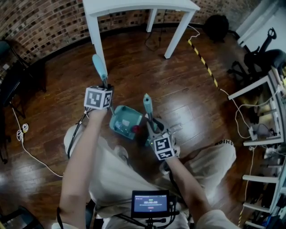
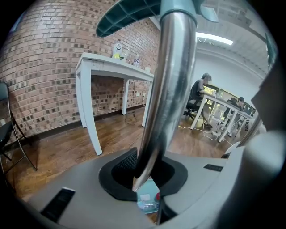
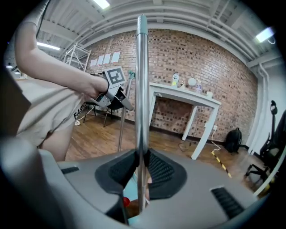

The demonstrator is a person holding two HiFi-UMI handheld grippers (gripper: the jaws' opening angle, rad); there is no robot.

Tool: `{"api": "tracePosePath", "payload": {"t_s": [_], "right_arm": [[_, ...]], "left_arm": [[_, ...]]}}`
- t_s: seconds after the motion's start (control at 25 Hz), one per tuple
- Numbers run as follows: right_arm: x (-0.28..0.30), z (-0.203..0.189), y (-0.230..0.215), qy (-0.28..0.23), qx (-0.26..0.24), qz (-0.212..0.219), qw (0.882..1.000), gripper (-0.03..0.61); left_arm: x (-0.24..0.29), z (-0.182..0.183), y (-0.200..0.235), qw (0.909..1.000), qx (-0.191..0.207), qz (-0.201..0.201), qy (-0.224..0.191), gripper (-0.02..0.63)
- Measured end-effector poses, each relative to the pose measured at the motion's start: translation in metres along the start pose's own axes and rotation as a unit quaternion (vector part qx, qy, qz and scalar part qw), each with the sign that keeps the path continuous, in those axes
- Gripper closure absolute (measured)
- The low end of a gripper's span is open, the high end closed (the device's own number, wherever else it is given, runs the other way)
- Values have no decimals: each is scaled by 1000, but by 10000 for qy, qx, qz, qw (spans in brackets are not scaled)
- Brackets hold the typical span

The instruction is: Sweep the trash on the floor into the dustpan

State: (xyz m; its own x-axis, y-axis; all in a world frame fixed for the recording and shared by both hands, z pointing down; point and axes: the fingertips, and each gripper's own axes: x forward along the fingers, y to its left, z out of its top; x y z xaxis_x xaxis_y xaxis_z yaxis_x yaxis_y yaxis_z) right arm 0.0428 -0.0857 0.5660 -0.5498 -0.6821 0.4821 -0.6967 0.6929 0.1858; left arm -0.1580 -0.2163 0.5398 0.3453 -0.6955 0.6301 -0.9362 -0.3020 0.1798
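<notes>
A teal dustpan (image 1: 120, 120) lies on the wood floor just ahead of my feet, with a pale scrap of paper (image 1: 126, 121) and a small red piece (image 1: 134, 129) inside. My left gripper (image 1: 106, 87) is shut on the dustpan's thick metal handle (image 2: 167, 89), which ends in a teal grip (image 1: 99, 65). Through those jaws, in the left gripper view (image 2: 145, 176), the pan and its trash (image 2: 146, 199) show below. My right gripper (image 1: 154, 128) is shut on the thin broom pole (image 3: 141, 89), teal-tipped (image 1: 147, 103). The broom head is hidden beside the pan's right edge.
A white table (image 1: 134, 6) stands ahead, its legs (image 1: 97, 40) on the floor by a brick wall. Yellow-black tape (image 1: 203, 61) and cables run to the right, near a black bag (image 1: 217, 24), an office chair (image 1: 263, 60) and shelves (image 1: 268, 134). Seated people (image 2: 199, 96) are far off.
</notes>
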Motion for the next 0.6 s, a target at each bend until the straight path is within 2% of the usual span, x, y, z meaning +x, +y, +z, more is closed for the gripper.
{"api": "tracePosePath", "payload": {"t_s": [0.12,0.28,0.6], "right_arm": [[18,20,14,-259,28,177,9995,479],[19,53,13,-656,226,192,9974,479],[-26,68,-19,-906,467,25,9948,477]], "left_arm": [[0,0,1,10000,23,-20,-10,561],[0,0,-1,10000,6,-36,-27,561],[2,2,0,10000,-4,-5,-64,561]]}}
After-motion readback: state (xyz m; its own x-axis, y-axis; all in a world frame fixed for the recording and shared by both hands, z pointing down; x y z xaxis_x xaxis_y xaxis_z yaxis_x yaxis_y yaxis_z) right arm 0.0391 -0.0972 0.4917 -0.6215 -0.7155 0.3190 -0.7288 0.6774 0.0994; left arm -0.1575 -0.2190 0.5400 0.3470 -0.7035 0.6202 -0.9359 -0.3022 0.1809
